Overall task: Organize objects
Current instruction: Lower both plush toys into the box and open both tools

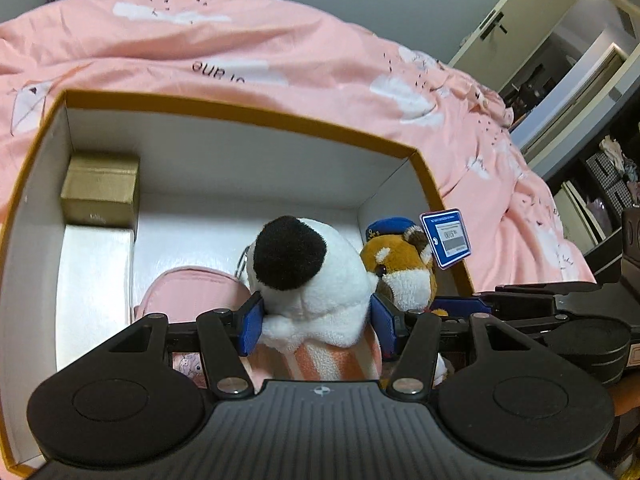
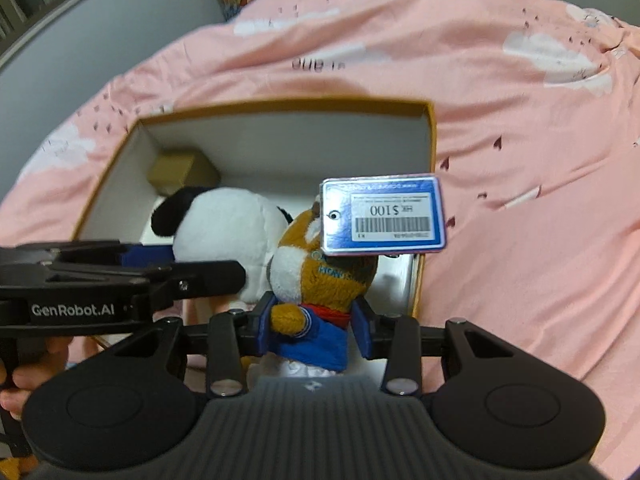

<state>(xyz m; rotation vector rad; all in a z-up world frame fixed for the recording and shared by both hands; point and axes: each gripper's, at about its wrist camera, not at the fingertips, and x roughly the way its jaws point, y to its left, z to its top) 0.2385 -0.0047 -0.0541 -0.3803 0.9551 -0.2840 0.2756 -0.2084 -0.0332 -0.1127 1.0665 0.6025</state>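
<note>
While both grippers reach over the open box (image 1: pixel 240 112), each holds a soft toy. Left gripper (image 1: pixel 318 322): blue pads pressed against both sides of the black-and-white plush (image 1: pixel 316 276), jaws closed on it, toy over the box interior beside a pink pouch (image 1: pixel 188 288). Right gripper (image 2: pixel 314 330): jaws clamped on the blue-clothed body of the brown plush (image 2: pixel 320 280), near the box's right wall. A blue price tag (image 2: pixel 384 216) hangs off that toy's head, barcode facing the right wrist camera. The two toys are touching, side by side. A small gold box (image 1: pixel 100 190) sits in the far left corner. Pink bedspread (image 1: pixel 280 48) lies under the box.
</note>
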